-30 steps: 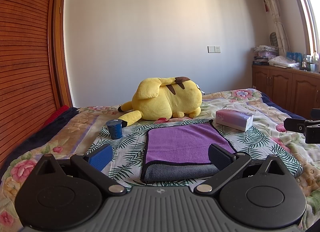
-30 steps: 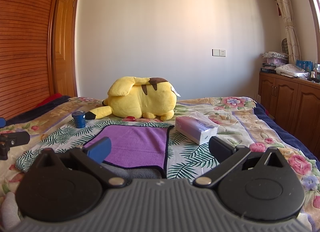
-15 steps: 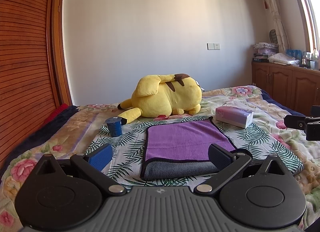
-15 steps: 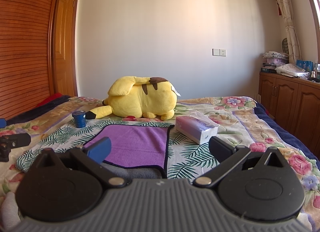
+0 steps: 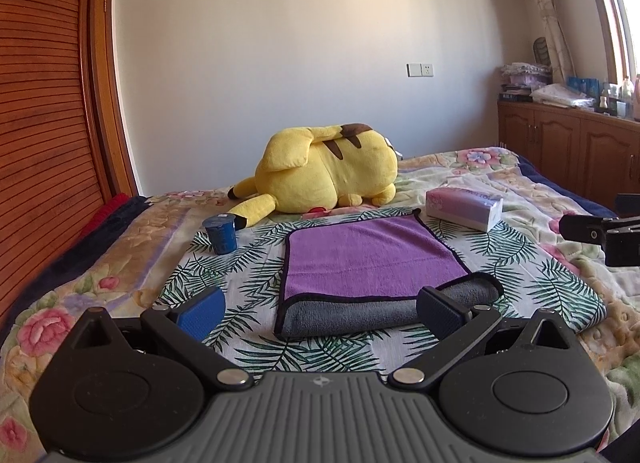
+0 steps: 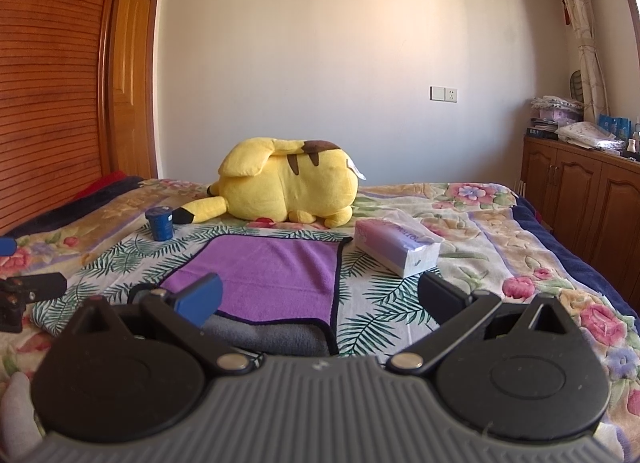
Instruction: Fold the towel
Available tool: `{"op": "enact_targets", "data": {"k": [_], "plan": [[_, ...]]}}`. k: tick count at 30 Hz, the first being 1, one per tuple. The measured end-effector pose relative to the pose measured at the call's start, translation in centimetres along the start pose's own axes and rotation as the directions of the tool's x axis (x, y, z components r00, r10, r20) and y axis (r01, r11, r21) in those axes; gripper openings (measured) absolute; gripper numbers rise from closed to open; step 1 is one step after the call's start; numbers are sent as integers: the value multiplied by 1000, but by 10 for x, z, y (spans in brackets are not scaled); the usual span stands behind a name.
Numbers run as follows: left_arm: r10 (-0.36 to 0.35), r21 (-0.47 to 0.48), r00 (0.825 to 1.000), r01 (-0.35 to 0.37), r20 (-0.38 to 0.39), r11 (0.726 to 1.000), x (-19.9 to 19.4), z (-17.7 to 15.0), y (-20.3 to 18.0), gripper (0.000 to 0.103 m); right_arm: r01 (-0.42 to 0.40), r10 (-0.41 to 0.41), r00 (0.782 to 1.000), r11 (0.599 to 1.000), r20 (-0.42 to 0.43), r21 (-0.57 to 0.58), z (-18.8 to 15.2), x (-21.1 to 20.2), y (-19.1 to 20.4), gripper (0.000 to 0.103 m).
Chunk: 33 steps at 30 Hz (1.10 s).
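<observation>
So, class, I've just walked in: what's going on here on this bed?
A person holds a gripper in each hand over a bed, set to fold a purple towel that lies already folded over, grey underside showing at the near edge. The left gripper and right gripper are both open and hold nothing. Around the towel sit a yellow plush toy, a blue cup and a tissue pack.
</observation>
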<state>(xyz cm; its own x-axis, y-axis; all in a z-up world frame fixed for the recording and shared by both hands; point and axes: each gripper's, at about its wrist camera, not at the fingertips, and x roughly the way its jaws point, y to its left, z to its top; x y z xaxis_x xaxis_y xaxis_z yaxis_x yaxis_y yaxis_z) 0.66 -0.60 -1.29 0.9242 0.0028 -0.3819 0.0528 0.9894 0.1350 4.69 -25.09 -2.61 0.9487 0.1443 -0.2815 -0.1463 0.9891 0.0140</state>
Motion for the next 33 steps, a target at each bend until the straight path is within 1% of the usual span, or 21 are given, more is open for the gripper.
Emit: {"op": "enact_targets", "data": {"k": [6,12,16,24,33], "plan": [[-5,14,999,6,-40,1000,8,-2,-3,87,-10,10,1000,1000,-16,-6,0,7,1,103],[-18,27,997,20,-72,999,14,-3,-5,87,-18,17,1000,999,-24,-37,0,16,3,103],[-21,32,996,23,-84,999,19,-3,-7,87,-17,14,999,998,-39,-58,0,21,5,103],[-28,41,994,32,-105,999,29,-1,-6,87,-37,32,996,997,-81,-60,1,36,4,103],[-42,19,993,45,-108,999,42,7,2,87,-65,52,989,994,-138,-86,0,57,5,103]]}}
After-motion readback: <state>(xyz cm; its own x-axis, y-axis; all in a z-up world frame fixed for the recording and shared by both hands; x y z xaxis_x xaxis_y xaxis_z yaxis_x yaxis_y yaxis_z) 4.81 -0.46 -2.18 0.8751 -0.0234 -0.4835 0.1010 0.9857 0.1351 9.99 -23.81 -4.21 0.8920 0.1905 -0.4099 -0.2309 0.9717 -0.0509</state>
